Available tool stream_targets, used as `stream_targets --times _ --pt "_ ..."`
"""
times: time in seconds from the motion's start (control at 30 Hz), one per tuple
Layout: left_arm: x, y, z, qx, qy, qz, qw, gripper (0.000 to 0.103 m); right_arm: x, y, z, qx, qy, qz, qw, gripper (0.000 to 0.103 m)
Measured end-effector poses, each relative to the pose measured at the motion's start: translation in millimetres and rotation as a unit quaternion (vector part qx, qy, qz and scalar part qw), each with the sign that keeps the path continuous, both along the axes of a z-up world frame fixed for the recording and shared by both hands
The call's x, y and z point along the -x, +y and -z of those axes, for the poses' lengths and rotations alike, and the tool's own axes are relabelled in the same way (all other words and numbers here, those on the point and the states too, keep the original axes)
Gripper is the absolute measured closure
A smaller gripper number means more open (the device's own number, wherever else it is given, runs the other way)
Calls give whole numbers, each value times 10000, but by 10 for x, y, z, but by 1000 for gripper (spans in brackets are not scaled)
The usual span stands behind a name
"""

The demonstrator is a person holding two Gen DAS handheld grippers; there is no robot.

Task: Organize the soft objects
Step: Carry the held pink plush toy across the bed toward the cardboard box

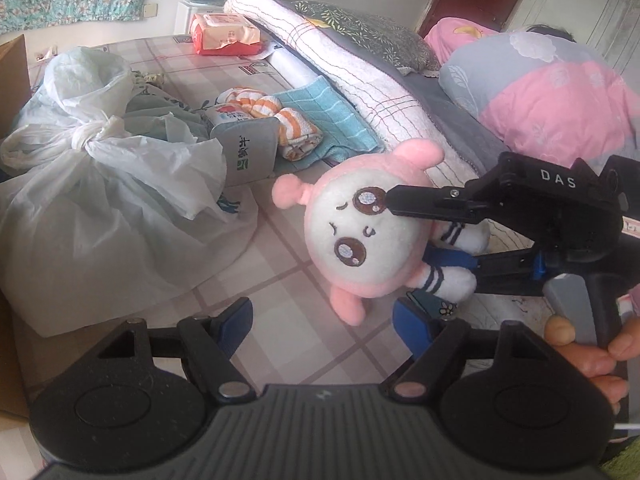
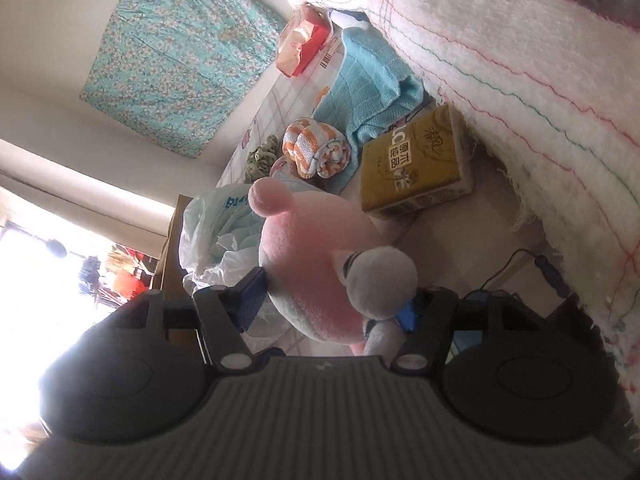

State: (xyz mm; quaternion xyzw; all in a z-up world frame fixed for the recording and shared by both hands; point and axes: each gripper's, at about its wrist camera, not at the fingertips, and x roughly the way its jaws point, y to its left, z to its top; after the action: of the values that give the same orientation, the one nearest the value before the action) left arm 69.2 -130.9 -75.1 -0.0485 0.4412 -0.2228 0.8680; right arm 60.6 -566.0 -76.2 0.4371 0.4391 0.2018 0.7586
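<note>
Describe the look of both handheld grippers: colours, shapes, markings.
Both are black plastic. The left gripper has a ribbed grey body, two round housings, silver pivot bolts and blue finger pads. The right gripper has "DAS" in white lettering and a grey trigger.

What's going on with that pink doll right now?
Right gripper around the pink doll, grip unclear. Left gripper open, empty, just short of it. White plastic bag and towels close by.
</note>
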Motion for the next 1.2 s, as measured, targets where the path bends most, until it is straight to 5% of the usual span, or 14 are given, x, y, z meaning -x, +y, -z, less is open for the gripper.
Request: stream_targets --times 0.13,0.37,0.53,0.77,1.2 --pt "-5 -148 13 -168 -150 157 9996 21 -19 -1 105 -267 219 -177 9992 36" --pt "-184 -251 79 -104 34 182 9998 21 40 49 -256 1426 -342 -407 9884 25" --pt "-253 -312 133 -51 84 251 9996 21 87 61 -472 2118 -717 -404 9738 24" --pt "-277 -296 174 55 191 284 9994 21 -124 -30 -528 2077 -922 -232 9736 24" --pt "-345 -197 224 519 498 219 9972 21 -314 156 -178 1189 -285 -462 9914 27"
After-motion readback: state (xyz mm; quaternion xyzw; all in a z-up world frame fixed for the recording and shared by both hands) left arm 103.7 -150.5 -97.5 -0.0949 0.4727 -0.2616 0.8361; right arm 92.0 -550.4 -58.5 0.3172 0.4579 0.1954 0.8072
